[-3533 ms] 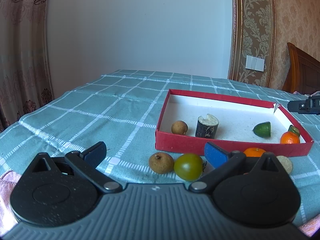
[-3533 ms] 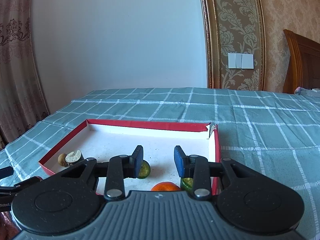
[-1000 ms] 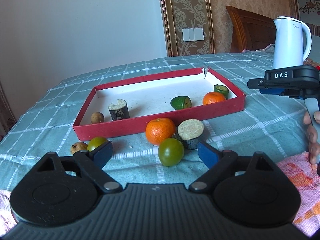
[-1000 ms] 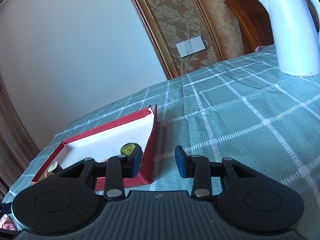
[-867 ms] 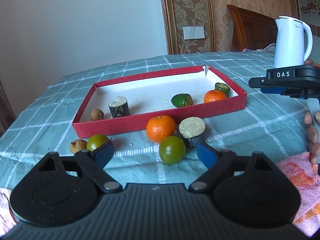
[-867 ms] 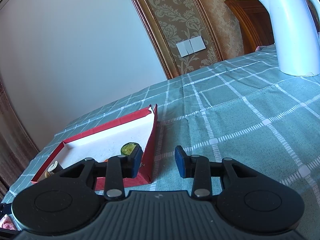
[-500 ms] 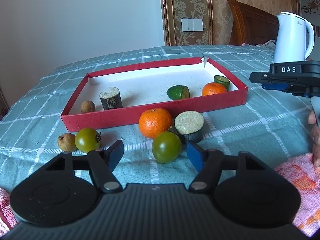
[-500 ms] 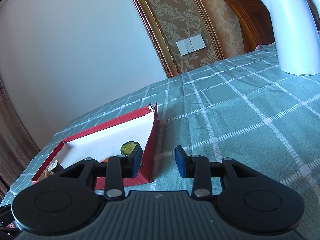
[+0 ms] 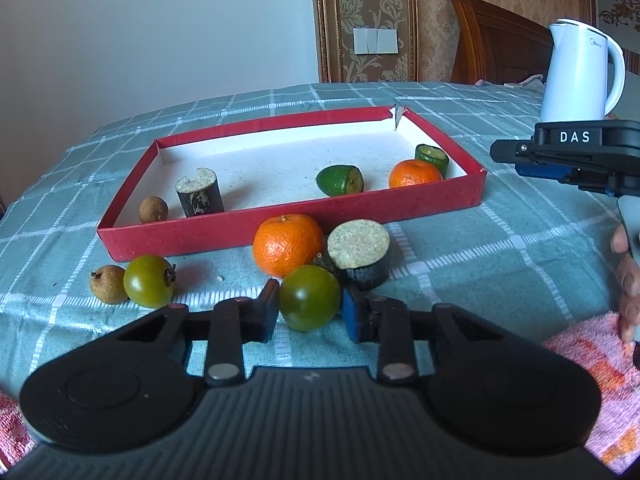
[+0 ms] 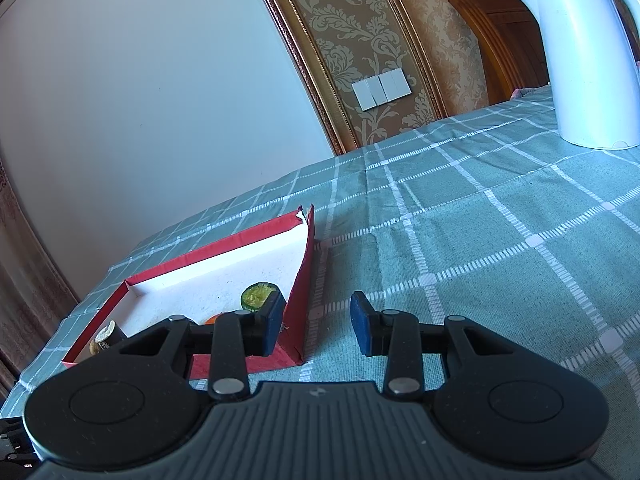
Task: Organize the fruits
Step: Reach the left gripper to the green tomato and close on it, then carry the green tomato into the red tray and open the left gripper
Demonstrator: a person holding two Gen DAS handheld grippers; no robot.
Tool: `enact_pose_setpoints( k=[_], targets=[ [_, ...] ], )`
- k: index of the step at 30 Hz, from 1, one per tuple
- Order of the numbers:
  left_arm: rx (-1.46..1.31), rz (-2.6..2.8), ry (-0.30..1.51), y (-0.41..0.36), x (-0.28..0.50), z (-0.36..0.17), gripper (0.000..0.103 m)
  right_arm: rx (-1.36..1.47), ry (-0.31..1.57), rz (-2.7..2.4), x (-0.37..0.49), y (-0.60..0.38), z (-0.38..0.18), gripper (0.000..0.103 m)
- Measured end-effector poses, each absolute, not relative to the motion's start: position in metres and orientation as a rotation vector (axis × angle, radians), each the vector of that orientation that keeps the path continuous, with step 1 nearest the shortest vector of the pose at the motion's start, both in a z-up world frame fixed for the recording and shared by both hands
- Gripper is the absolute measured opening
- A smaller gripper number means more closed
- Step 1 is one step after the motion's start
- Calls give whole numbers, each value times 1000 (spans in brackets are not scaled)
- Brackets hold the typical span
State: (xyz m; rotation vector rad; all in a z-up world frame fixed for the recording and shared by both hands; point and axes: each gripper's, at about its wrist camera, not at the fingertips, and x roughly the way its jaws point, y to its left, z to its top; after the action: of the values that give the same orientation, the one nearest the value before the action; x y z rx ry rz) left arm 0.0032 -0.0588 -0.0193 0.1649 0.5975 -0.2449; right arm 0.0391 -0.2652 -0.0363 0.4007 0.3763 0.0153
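On the checked tablecloth (image 9: pixel 460 240), left gripper (image 9: pixel 310 314) closing around a green tomato (image 9: pixel 309 297); right gripper (image 10: pixel 316 324) narrow, empty.

A glossy green tomato (image 9: pixel 309 297) sits between the closing left gripper (image 9: pixel 310 314) pads. An orange tangerine (image 9: pixel 288 244) lies at its 11 o'clock, outside the red tray (image 9: pixel 280 222).

Red tray (image 9: pixel 248 232) — teal checked tablecloth (image 9: pixel 500 240)

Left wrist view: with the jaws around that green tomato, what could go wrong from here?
The left gripper is closing on the green tomato, a smooth round fruit that might squirt out or bruise. The orange and the cut dark stalk piece sit right behind it, so lifting could nudge them.
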Motion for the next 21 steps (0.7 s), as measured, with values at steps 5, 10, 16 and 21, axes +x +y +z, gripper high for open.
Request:
enact_pose_setpoints(
  k=[5,10,16,21],
  targets=[
    [174,-217,586,-58,1,-18,29,402,377,14,40,-265,-37,36],
    [185,-168,558,-53,-2,-13,29,401,377,14,40,-265,-37,36],
    [186,-104,528,-44,-3,-4,30,404,377,10,40,-266,-37,36],
    [167,-55,508,-34,0,6,30,405,377,8,39,-267,-37,36]
  ],
)
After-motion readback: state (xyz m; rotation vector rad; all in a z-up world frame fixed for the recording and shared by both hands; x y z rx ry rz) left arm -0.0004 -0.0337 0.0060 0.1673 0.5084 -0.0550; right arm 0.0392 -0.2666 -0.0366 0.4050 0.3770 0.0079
